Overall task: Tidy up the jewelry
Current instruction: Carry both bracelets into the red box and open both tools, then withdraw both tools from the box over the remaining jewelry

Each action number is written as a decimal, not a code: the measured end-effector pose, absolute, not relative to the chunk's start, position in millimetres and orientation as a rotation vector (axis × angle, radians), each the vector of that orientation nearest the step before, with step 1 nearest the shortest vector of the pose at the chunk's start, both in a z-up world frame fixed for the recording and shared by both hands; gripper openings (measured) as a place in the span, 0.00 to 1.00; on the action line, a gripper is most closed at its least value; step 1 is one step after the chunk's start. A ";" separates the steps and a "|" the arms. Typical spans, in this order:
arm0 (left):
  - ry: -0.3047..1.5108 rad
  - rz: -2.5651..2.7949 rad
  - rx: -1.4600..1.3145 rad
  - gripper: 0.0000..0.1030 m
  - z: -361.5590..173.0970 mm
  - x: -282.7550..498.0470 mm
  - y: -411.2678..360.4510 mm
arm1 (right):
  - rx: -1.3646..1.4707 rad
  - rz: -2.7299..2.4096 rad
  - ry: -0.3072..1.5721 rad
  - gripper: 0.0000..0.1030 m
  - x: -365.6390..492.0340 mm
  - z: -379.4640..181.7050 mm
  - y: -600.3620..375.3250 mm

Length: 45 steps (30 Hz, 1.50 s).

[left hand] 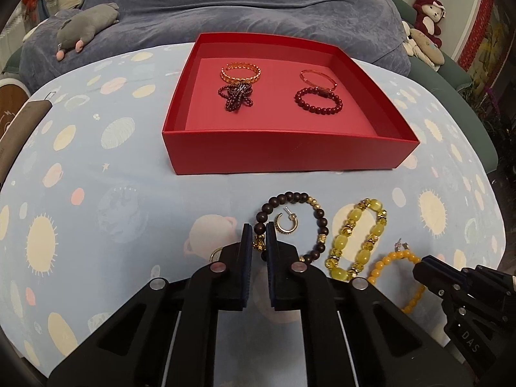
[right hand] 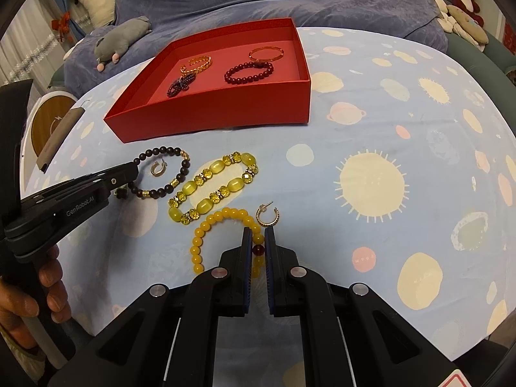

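Fingers (left hand: 246,242) pinching dark bracelet (left hand: 292,225), table

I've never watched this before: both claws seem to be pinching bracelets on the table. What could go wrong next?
1. The hoop earring lies inside the dark bead bracelet that the left claw pinches; lifting may drag it along.
2. The right claw grips the orange bead bracelet by only a bead or two, so it could slip.

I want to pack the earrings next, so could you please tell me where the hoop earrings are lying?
One hoop earring lies inside the dark bead bracelet; the other hoop earring lies on the tablecloth beside the orange bead bracelet.
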<state>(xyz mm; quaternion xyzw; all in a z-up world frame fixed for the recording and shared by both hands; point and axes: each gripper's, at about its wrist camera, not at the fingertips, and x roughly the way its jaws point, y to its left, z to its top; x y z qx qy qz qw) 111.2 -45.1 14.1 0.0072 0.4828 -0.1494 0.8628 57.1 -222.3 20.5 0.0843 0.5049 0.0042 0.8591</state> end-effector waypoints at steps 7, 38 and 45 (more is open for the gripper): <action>0.995 -0.360 -0.029 0.08 48.1 98.5 -39.6 | 0.186 0.019 1.010 0.07 61.2 49.5 -223.5; 0.989 -0.347 0.044 0.08 40.5 220.8 -62.5 | 0.110 0.051 1.006 0.07 216.7 40.0 -216.2; 0.974 -0.262 0.081 0.10 29.8 222.9 -54.5 | 0.087 -0.004 0.976 0.13 217.3 38.8 -224.4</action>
